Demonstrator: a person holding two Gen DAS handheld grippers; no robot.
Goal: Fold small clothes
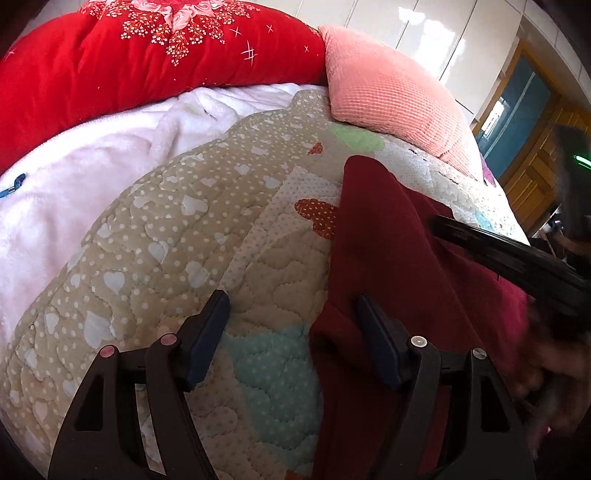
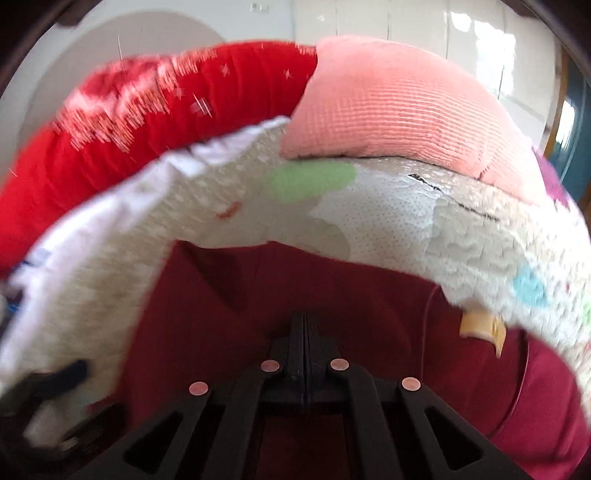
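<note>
Partly blurred, the right tool (image 2: 303, 325) sits closed over the dark red garment (image 2: 236, 295), whether pinching cloth unclear, while the left tool (image 1: 291, 314) gapes beside its edge.

The dark red garment (image 1: 399, 258) is smooth matt cloth lying on a quilted, stitched cotton bedspread (image 1: 166, 229), beside a fluffy white fleece blanket (image 1: 92, 166), a waffle-textured pink pillow (image 1: 388, 92) and glossy white cupboard doors (image 1: 436, 33) (reflecting window light).
</note>
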